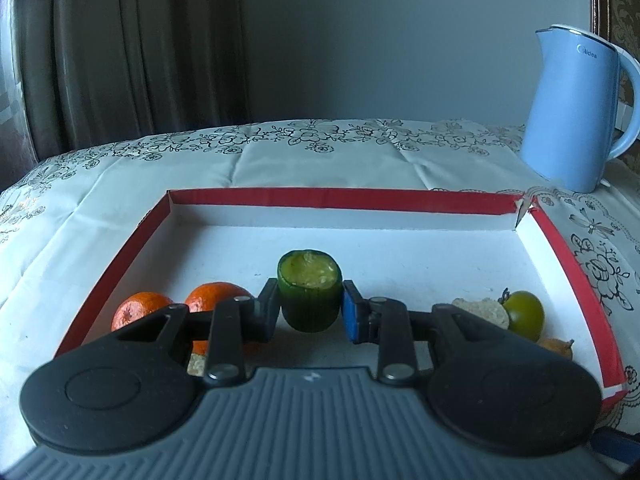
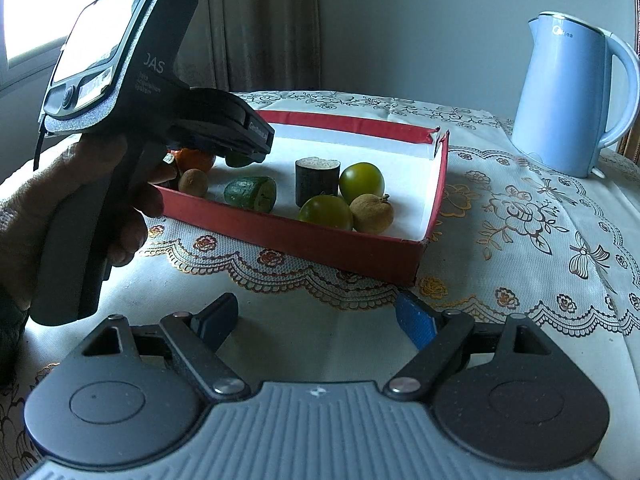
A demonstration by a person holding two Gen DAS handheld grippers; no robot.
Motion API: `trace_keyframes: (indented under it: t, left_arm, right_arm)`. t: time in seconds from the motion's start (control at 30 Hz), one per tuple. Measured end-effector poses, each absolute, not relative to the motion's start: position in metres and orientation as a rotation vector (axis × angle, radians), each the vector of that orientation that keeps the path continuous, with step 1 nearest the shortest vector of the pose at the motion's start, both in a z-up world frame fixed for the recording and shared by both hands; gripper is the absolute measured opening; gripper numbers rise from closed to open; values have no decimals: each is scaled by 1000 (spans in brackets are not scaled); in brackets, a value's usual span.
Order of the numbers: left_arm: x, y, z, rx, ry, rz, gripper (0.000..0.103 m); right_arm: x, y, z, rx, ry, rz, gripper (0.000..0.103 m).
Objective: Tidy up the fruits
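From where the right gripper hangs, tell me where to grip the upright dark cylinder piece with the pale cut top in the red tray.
Grip the dark cylinder piece across its round side wall, coming down from above. It stands on end, and a green round fruit crowds its right, so set the right gripper fingers front and back.

You're in a home: lace tablecloth (image 1: 320, 160), blue electric kettle (image 1: 576, 112), heavy curtains (image 1: 120, 48) by the window.

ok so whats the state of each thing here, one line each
left tool: shut on the cucumber chunk
cucumber chunk: upright, cut face up
right tool: open, holding nothing, outside the box
red box: lidless, fruit inside
kettle: upright on the tablecloth, lid closed
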State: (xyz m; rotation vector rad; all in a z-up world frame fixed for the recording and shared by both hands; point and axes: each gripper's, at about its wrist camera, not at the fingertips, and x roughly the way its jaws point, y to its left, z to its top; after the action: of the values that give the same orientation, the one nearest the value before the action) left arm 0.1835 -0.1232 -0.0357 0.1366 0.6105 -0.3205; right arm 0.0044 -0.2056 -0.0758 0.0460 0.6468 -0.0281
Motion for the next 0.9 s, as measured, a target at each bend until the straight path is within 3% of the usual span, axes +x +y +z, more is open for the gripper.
trace_keyframes:
  t: [0.07,0.3,0.73,0.87,0.9]
  left_arm:
    - [183,-124,-35,139,608,-317,30]
    - [179,-124,-34,150,618,-348,44]
    - [142,-107,-26,130,603,-385,57]
    - [121,-99,-20,170,528,-329,83]
    - [115,-97,-18,184,501,-315,84]
  right_arm:
    - [4,-206,-76,46,647,-28,86]
    - [5,-206,-76,47,648,-28,87]
    - [5,-205,-75,48,650,-27,88]
    - [5,-205,-75,48,650,-28,88]
    - [5,-205,-75,48,650,-28,88]
